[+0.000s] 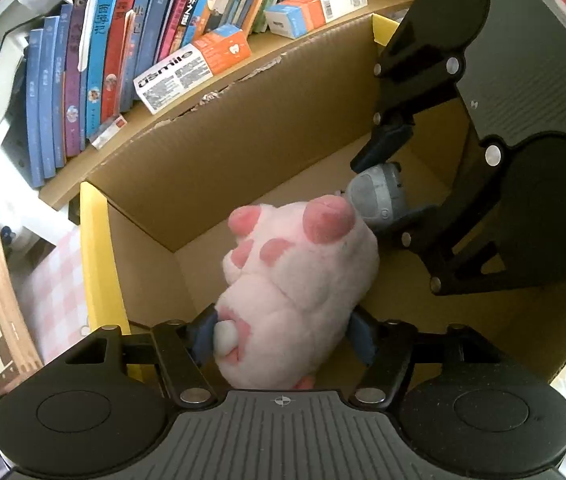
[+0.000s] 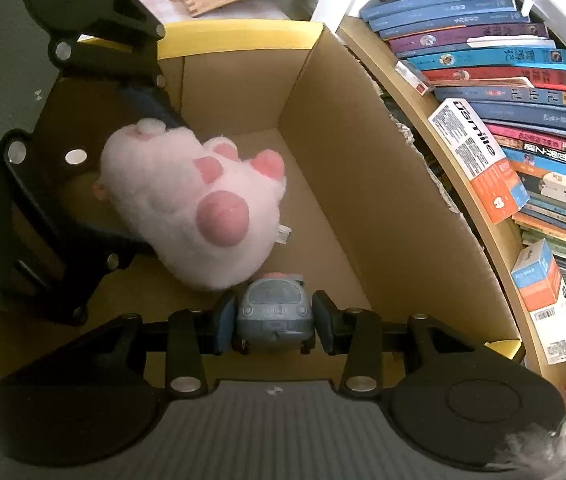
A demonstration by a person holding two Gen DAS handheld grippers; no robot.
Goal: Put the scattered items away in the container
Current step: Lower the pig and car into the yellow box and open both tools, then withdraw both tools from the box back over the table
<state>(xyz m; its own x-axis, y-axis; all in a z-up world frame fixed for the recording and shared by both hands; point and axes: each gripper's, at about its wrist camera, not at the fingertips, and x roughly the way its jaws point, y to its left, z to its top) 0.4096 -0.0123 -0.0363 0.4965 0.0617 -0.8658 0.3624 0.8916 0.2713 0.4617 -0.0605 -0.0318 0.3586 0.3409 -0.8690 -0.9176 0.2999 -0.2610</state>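
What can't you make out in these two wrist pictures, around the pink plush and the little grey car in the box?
- Left wrist view: most of the grey toy car is hidden by the right gripper.
- Both views: the floor of the cardboard box under the pink plush paw is covered by it.
- Right wrist view: the plush's far side, and one pad of the left gripper, sit behind the plush.
- Right wrist view: the plush's tag is too small to read.

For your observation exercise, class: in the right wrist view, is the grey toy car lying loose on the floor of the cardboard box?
No: the grey toy car sits clamped between the right gripper's two fingers above the cardboard box floor.
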